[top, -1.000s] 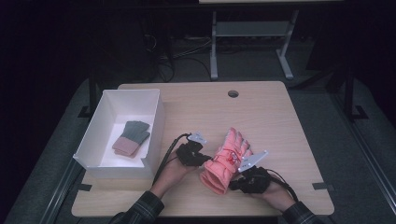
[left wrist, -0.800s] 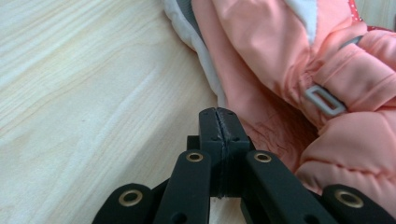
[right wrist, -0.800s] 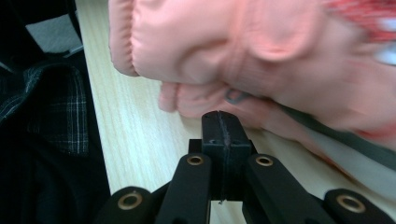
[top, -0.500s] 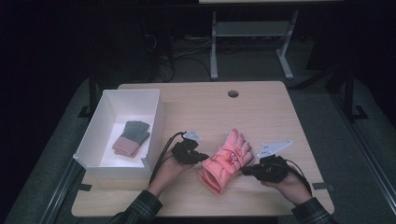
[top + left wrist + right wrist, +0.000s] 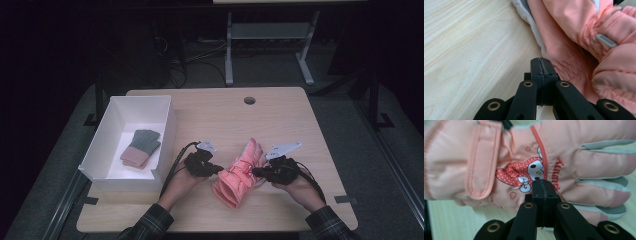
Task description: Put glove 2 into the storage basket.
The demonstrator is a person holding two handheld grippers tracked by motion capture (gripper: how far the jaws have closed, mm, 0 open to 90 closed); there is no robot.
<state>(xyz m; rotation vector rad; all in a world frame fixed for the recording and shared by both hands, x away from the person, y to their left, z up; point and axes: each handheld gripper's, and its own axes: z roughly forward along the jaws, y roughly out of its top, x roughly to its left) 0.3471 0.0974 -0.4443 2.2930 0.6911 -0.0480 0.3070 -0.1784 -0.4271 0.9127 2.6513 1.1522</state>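
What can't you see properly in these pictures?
- Whether the left tongs pinch any pink glove fabric: their shut tips hide the contact in the left gripper view.
- The same for the right tongs, shut against the glove.
- The small gloves in the white box: too small for detail in the high view.

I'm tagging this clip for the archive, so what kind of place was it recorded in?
Probably a lab or recording workstation, not a home. A plain wooden table with a cable hole stands on grey carpet in a dark room, with loose cables and a metal stand behind it. A person works a pink glove beside a white box.
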